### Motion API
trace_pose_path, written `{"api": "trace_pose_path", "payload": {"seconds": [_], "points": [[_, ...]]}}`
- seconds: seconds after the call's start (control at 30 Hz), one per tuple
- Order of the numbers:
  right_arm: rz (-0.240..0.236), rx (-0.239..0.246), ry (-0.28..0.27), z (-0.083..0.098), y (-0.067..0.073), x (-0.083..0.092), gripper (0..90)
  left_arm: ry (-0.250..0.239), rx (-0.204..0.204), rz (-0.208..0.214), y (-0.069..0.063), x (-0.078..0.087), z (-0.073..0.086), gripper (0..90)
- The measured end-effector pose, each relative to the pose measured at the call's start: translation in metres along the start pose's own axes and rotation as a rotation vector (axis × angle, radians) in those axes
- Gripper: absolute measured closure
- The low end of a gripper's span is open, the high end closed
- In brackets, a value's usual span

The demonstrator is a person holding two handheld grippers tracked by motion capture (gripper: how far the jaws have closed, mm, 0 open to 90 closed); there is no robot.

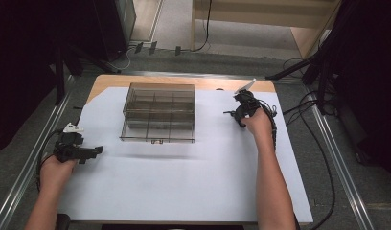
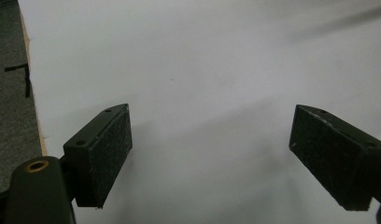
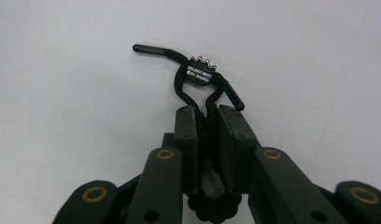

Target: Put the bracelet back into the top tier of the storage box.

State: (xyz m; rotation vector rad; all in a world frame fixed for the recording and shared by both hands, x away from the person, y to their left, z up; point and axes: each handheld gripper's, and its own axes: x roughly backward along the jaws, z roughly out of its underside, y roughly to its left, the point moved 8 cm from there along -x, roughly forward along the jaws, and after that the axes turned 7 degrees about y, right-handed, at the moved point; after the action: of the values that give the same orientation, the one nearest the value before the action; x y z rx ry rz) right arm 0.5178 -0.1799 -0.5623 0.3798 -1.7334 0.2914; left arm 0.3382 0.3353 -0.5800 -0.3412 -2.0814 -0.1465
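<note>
Right claw [image 3: 208, 135] is pinching a limp, light black cord [image 3: 198, 77] mid-loop; left claw [image 2: 212, 158] is hovering spread over the bench [image 1: 184, 182].

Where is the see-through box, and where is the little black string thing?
Box [image 1: 158, 113], high view, on its clear lid.
Black cord [image 3: 198, 73], right gripper view, on its round toggle, ahead of the jaws pinching it.

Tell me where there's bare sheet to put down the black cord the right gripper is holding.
Free: the wide white sheet in front of the compartment box, between the two forearms, and the strip between the box and the right gripper holding the black cord. Tighter: the left edge, where the open left gripper rests, and behind the box near the table's far edge.
</note>
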Motion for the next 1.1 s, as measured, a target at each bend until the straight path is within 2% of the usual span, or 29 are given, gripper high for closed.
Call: {"api": "trace_pose_path", "payload": {"seconds": [0.23,0.37,0.47,0.73,1.1], "points": [[-0.019,0.013,-0.015,0.003,0.003,0.012,79.6,-0.004,0.002,0.000,0.000,0.000,-0.001,14.4],[-0.038,0.022,-0.038,0.005,0.008,0.024,79.6,-0.005,-0.003,0.002,-0.001,0.000,-0.002,14.4],[-0.034,0.032,-0.044,0.006,0.009,0.028,79.6,-0.007,-0.003,0.004,-0.001,0.000,-0.003,14.4],[-0.063,0.069,-0.061,0.011,0.023,0.043,79.5,-0.009,-0.009,0.005,-0.002,-0.001,-0.006,14.4],[-0.074,0.117,-0.069,0.019,0.041,0.060,79.2,-0.011,-0.017,0.013,-0.005,-0.004,-0.011,14.4]]}}
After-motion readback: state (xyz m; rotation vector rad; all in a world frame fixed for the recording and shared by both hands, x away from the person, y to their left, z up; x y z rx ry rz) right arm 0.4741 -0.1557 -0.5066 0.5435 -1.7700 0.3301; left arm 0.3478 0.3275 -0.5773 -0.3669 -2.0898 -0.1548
